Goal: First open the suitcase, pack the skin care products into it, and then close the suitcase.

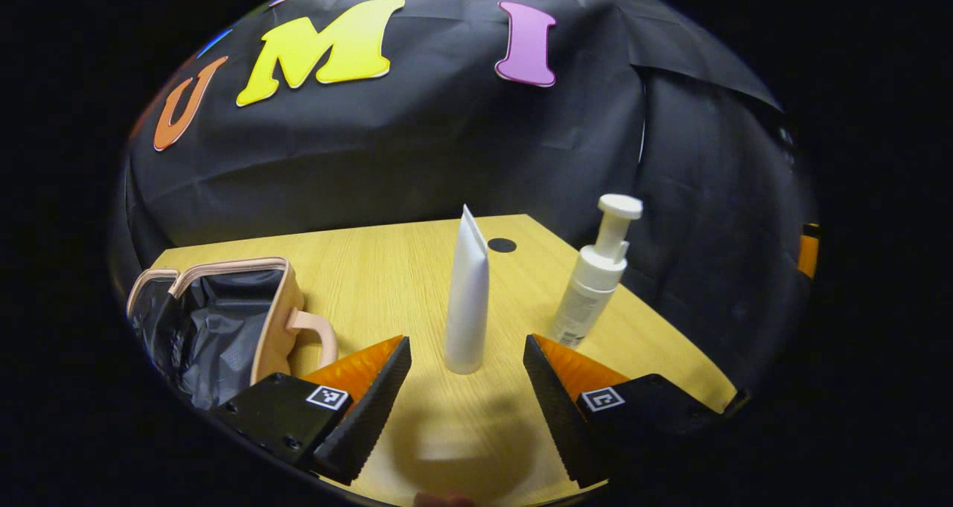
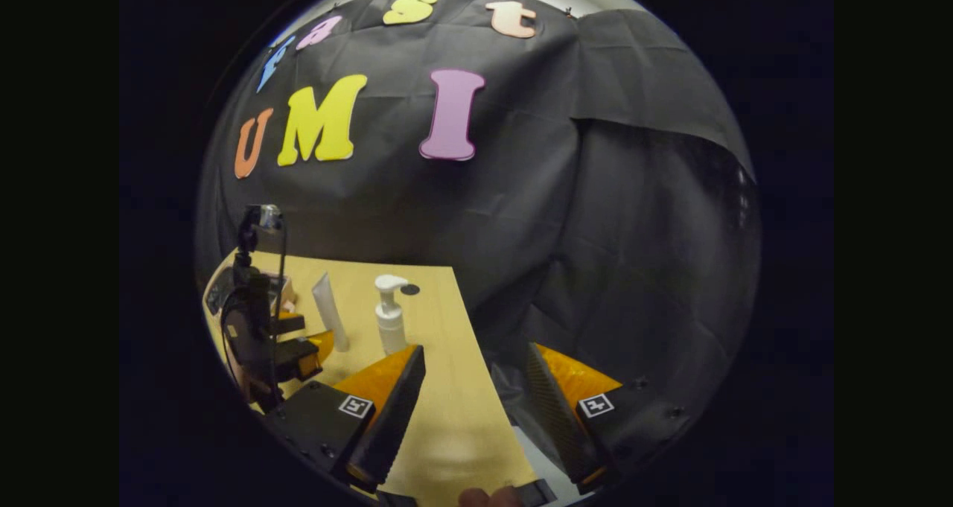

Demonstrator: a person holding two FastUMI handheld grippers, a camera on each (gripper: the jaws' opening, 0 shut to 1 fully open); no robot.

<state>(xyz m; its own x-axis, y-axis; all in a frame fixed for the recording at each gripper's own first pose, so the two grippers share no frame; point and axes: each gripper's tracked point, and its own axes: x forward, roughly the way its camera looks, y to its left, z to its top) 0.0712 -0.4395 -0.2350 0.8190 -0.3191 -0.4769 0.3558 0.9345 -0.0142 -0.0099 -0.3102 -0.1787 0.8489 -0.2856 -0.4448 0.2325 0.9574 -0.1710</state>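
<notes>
Left hand-held gripper (image 1: 465,373): fingers spread wide, nothing held, low centre of left gripper view. White squeeze tube (image 1: 467,298) stands upright on its cap on the desk (image 1: 387,269), just beyond and between the fingertips, not touching either. White pump bottle (image 1: 595,276) upright, right of tube, nr desk's right edge. Suitcase (image 1: 223,321), small pink-trimmed case w/ dark lining, unzipped and open at lower left of frame, handle facing the tube.

Right hand-held gripper (image 2: 473,380): also spread apart, empty, bottom of right gripper view over desk's right edge. Tube and pump bottle at centre left there, left gripper farther left.
</notes>
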